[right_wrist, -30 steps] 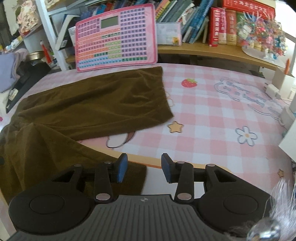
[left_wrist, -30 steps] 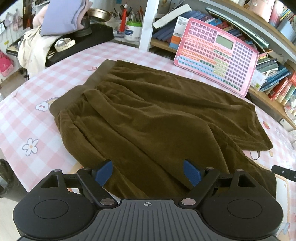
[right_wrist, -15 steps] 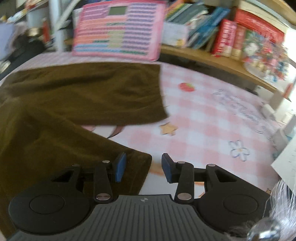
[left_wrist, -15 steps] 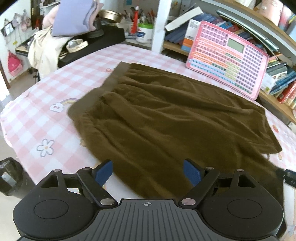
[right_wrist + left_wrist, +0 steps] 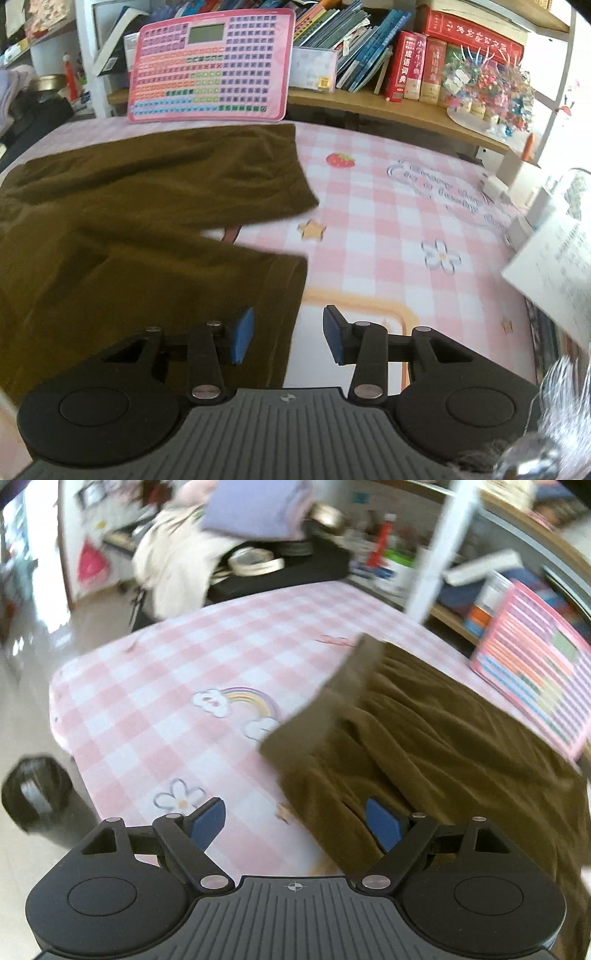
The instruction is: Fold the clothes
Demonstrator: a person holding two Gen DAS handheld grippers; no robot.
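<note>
Left tongs (image 5: 293, 821): spread wide, holding nothing, poised over the near waist corner of the brown trousers (image 5: 443, 746); the right-hand pad overlaps cloth in view, contact cannot be told. Left view blurred.

Right tongs (image 5: 288, 334): moderately parted, empty, hanging above the near leg's hem edge (image 5: 291, 288).

Trousers lie spread on the pink checked worktop (image 5: 388, 221), waistband (image 5: 325, 694) toward the left side, legs splayed apart with worktop showing between them.

Risks, as judged:
- Tongs may pinch only the top layer at hem or waist; the lower layer would drag and the fold skew.
- Ridged wrinkles near the waist could get trapped in a fold.
- The pink keyboard toy (image 5: 210, 62) leans just behind the far leg; a sweeping lift could knock it.

Count: one pair of trousers, two legs, two tongs, one toy.
</note>
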